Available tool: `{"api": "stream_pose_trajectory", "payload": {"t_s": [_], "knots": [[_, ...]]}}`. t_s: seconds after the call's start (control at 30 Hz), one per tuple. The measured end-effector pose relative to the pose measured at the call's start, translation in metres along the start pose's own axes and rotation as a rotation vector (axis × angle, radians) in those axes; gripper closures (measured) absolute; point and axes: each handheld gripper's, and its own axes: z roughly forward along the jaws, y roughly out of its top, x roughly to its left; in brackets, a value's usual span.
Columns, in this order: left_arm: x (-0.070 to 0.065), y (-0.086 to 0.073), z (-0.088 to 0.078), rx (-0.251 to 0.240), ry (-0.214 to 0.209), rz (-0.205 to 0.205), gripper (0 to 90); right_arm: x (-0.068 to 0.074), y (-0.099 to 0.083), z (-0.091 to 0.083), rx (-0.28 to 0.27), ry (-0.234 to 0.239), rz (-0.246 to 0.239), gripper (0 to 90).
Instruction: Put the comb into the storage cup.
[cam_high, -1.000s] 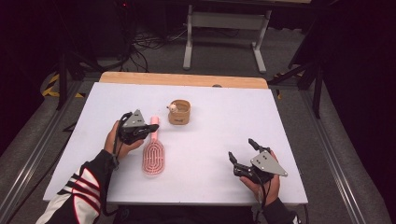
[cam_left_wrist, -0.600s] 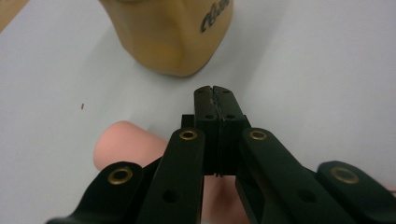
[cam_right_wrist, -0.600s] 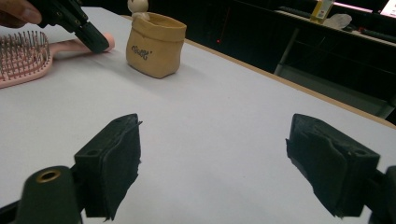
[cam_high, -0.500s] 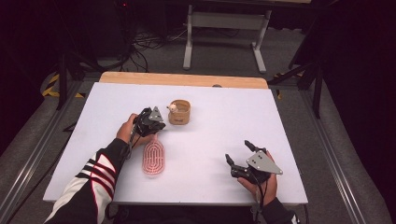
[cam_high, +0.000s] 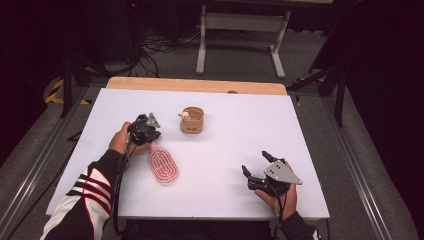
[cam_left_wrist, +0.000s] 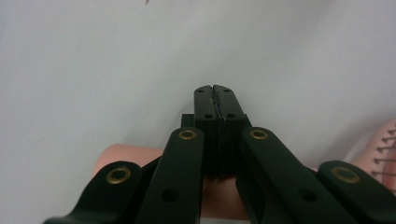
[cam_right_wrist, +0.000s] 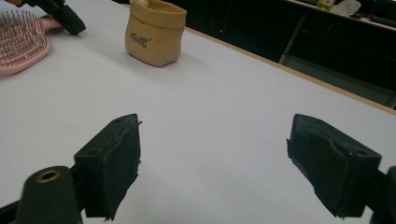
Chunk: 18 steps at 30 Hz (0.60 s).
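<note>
Left gripper (cam_high: 146, 131) clenched on the pink brush (cam_high: 163, 166) handle, the brush lying bristles-up on the white table (cam_high: 320, 125); just beyond, a tan pouch (cam_high: 192, 120) with dark print too blurred to read; right gripper (cam_high: 254, 171) released, holding nothing, well apart.

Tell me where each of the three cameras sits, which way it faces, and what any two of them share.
High view: above the person's side, looking forward and down on the table; forearms, both hands, left tool, right tool.
Left gripper view: on the left tool, facing the tabletop; shut jaws over the brush handle.
Right gripper view: on the right tool, looking across the table; open jaws.
Shared: pink brush, tan pouch.
</note>
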Motion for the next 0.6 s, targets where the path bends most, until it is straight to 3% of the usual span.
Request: {"api": "stream_pose_trajectory", "payload": {"t_s": [0.1,0.17,0.6], "knots": [[0.004,-0.017,-0.006,-0.042,0.007,-0.068,89.6,0.000,-0.001,0.001,0.008,0.003,-0.006,17.5],[0.004,-0.027,-0.011,-0.059,0.012,-0.090,89.7,0.000,-0.001,0.002,0.014,0.004,-0.004,17.4],[-0.001,-0.070,-0.042,-0.036,0.052,-0.102,87.9,-0.002,-0.003,0.004,0.024,0.004,0.000,17.0]]}}
